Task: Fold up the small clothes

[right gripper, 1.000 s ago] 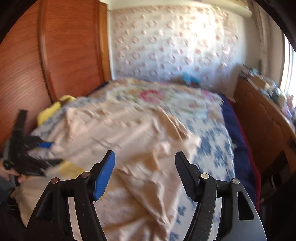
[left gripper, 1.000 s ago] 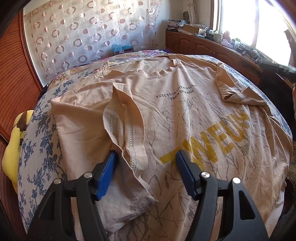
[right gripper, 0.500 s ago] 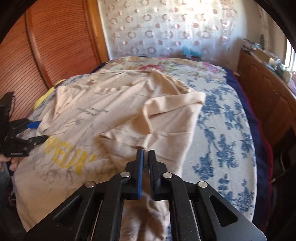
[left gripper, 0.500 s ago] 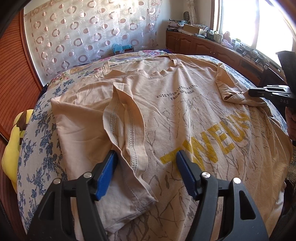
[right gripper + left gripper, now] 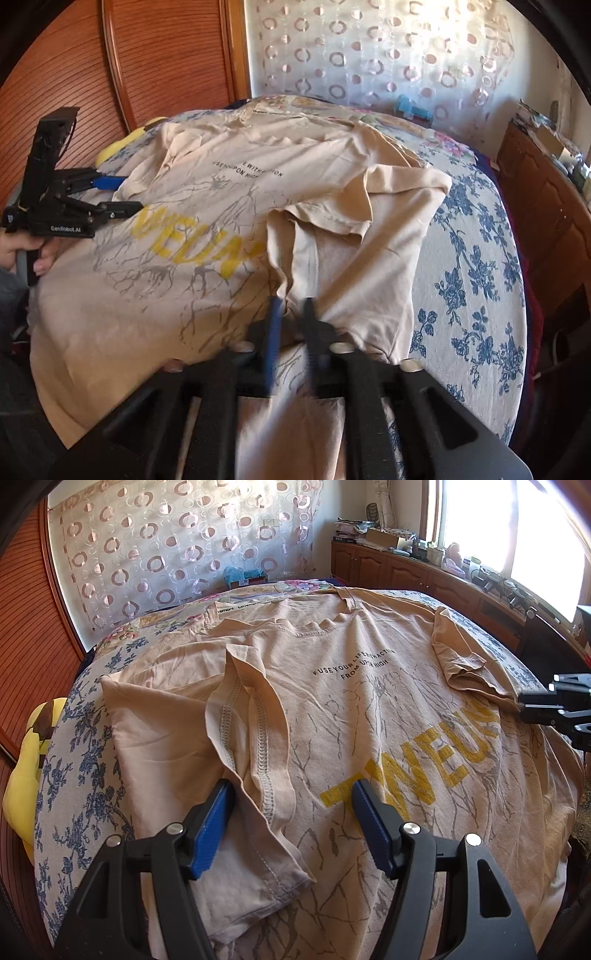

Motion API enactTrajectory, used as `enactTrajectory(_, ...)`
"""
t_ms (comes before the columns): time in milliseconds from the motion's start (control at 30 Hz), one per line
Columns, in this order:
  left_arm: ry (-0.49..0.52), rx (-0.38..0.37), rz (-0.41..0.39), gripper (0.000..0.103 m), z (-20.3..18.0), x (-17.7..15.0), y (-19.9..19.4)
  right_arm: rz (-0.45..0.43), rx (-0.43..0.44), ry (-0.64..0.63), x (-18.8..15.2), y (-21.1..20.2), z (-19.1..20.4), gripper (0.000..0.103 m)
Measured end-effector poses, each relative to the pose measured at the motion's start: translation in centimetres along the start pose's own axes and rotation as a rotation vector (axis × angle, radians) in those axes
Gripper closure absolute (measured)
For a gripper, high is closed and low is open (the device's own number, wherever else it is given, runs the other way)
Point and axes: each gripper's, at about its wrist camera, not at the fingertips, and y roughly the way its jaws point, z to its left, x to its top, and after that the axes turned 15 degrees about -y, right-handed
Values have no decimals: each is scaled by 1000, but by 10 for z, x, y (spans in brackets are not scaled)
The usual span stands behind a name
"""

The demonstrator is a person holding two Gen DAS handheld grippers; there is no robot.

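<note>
The beige T-shirt (image 5: pixel 362 716) lay spread face-up across the floral bedspread (image 5: pixel 74 775), filling mid-frame. Both sleeves looked folded inward already; by my read the body folds were all left. My right gripper (image 5: pixel 291 314) sat at lower center, jaws narrow, pinching a side seam. My left gripper (image 5: pixel 291 812) hovered wide, holding nothing.

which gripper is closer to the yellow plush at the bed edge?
Left. The left gripper hovers open over the near sleeve, beside the yellow plush; the right gripper pinches the t-shirt across the bed.
</note>
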Motion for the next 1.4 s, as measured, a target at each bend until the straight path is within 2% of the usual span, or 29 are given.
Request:
enactTrajectory(67,0,0,0,36,0,0,0,-28,-14,29,4,-4,-7,58)
enactTrajectory(200,-1,-1,1,36,0,0,0,-57,-43,65,20,-3,-28,58)
enactTrajectory(300,0,-10,8,36,1,0,0,-36,-46,84,30,14,-45,59)
enactTrajectory(333,7,-12,15,36,1,1,-1,-19,-50,90,32,23,-52,61)
enactTrajectory(367,7,-17,11,36,2,1,-4,2,-51,100,33,32,-58,68)
enactTrajectory(433,3,-34,-11,36,5,4,-11,28,-44,113,36,45,-66,71)
enactTrajectory(567,-41,-90,-59,36,17,15,-29,32,15,99,44,58,-72,99)
enactTrajectory(633,-56,-107,-97,36,23,22,-38,14,34,76,52,58,-71,100)
enactTrajectory(833,-92,-70,-164,36,45,44,-44,-38,101,17,96,68,-67,102)
enactTrajectory(933,-120,-55,-167,36,60,53,-36,-36,77,-11,118,81,-65,101)
enactTrajectory(967,-128,-44,-164,36,65,56,-33,-41,65,-23,125,85,-64,100)
enactTrajectory(1033,-141,-29,-152,36,75,60,-24,-54,61,-31,133,91,-65,64)
enactTrajectory(1067,-149,-24,-145,36,79,62,-21,-64,54,-28,136,91,-68,32)
enactTrajectory(1100,-160,-17,-136,36,85,65,-17,-72,41,-21,137,90,-71,28)
enactTrajectory(1233,-167,1,-113,36,97,71,-4,-87,-5,21,127,74,-89,28)
enactTrajectory(1400,-194,27,-72,36,116,77,12,-25,-88,77,95,62,-115,27)
